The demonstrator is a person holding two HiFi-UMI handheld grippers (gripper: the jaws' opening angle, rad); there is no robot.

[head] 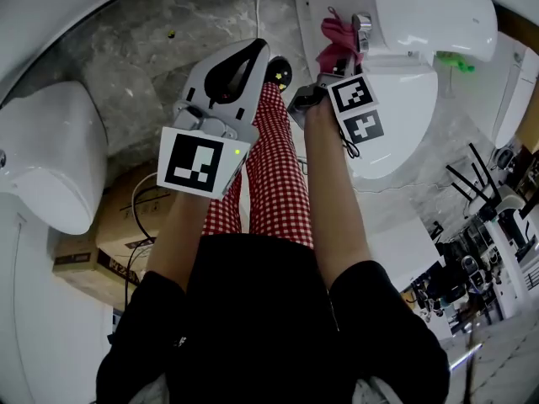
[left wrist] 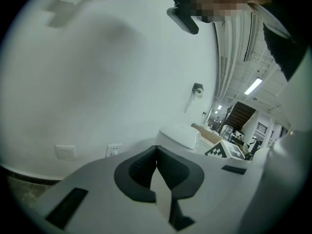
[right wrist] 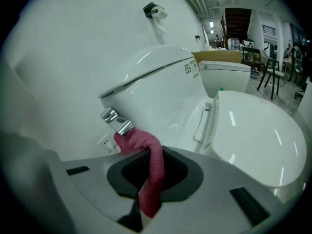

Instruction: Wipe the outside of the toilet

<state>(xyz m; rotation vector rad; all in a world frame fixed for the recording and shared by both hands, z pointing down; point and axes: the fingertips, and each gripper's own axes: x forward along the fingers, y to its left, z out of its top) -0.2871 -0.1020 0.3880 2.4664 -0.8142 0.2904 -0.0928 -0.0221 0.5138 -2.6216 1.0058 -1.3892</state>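
1. You hold two grippers. The right gripper (right wrist: 148,172) has its fingers clamped on one pink woven cloth (right wrist: 155,174). The cloth sticks out past the fingertips and folds over.
2. The left gripper (left wrist: 156,167) has its fingers pressed together with nothing between them. In the left gripper view it points at a plain white wall (left wrist: 97,72), and the head view shows it raised above your red-and-white checked trousers (head: 269,167).
3. The head view shows two white ceramic toilets. The toilet at the right (head: 400,124) is the one your right gripper reaches, and a second toilet (head: 46,158) stands well apart at the left.
4. In the right gripper view a further white toilet tank (right wrist: 226,77) stands behind the near one.
5. The cloth's folded end touches the one chrome flush lever (right wrist: 117,121) on the side of the near toilet's white tank (right wrist: 156,91).
6. The near toilet's white oval lid (right wrist: 253,135) is shut, so the bowl under it is hidden.
7. One brown cardboard box (head: 118,242) sits on the grey stone floor (head: 143,66) beside the left toilet. A black cable crosses its top, and you cannot tell what is in it.
8. The wall carries two white socket plates (left wrist: 66,151) side by side in the left gripper view. One paper roll holder (right wrist: 155,9) is mounted above the near tank.
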